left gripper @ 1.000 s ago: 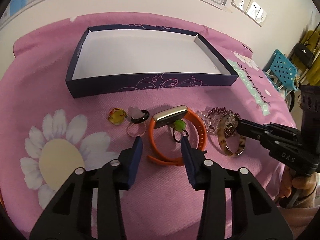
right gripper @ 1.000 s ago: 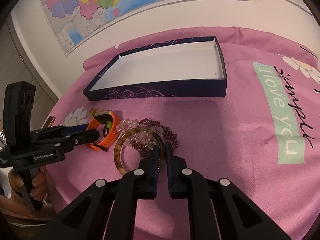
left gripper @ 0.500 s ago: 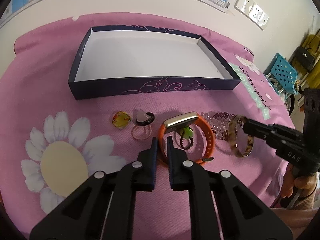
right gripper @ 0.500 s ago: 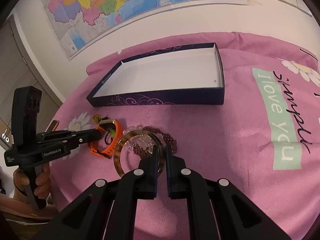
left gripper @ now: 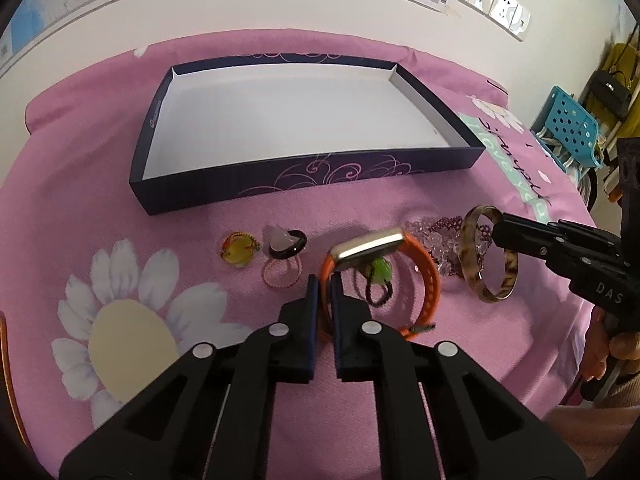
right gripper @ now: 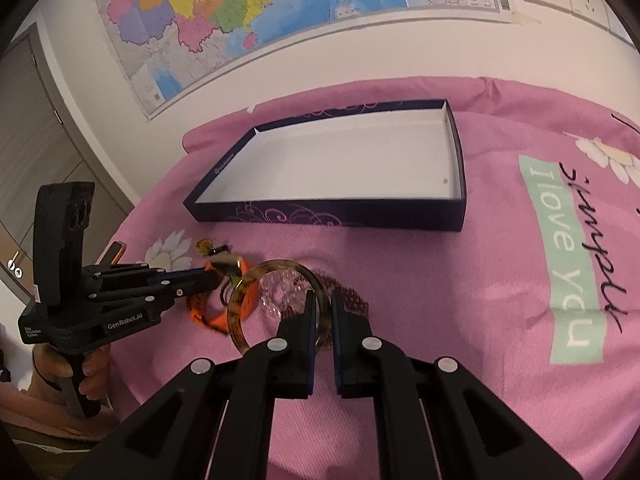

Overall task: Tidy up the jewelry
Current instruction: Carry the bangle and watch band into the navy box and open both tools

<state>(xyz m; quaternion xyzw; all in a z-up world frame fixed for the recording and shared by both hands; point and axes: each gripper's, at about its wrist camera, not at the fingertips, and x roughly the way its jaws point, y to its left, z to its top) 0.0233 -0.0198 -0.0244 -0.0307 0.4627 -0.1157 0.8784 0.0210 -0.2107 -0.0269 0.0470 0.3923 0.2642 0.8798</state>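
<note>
A pink floral bedsheet [left gripper: 120,184] covers the surface below a white wall bearing a colourful map [right gripper: 248,4] and sockets. At the far side sits a shallow navy box [left gripper: 304,184], white inside. Nearer, the left gripper [left gripper: 323,280] is pinched narrow on the orange smartwatch [left gripper: 430,276] strap, beside small rings. The right gripper [right gripper: 321,300] is clamped on the tortoiseshell bangle [right gripper: 240,300], which is lifted on edge over beaded bracelets [right gripper: 352,300], partly hidden.
</note>
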